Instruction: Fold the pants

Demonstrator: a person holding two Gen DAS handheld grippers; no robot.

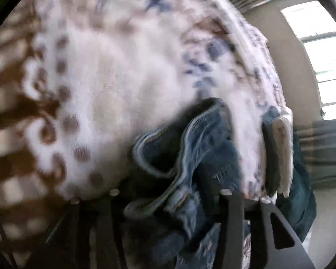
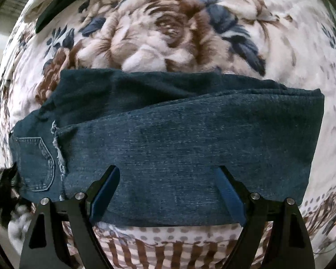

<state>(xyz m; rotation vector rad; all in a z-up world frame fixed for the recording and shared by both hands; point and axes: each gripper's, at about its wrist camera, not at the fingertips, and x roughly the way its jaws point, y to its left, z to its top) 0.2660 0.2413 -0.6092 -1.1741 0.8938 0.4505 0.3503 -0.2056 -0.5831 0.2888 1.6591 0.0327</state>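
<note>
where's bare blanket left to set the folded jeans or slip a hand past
Free: floral blanket beyond the jeans' far edge, and the dotted strip under the right gripper. Crowded: left gripper, bunched denim.

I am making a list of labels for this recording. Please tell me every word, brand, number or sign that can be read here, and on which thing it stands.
None can be read.
Jeans: the back pocket shows only decorative stitching, no letters.
Blanket: flower and dot pattern only.
Left wrist view: too blurred to read; a pale patch beside the denim shows no legible text.
</note>
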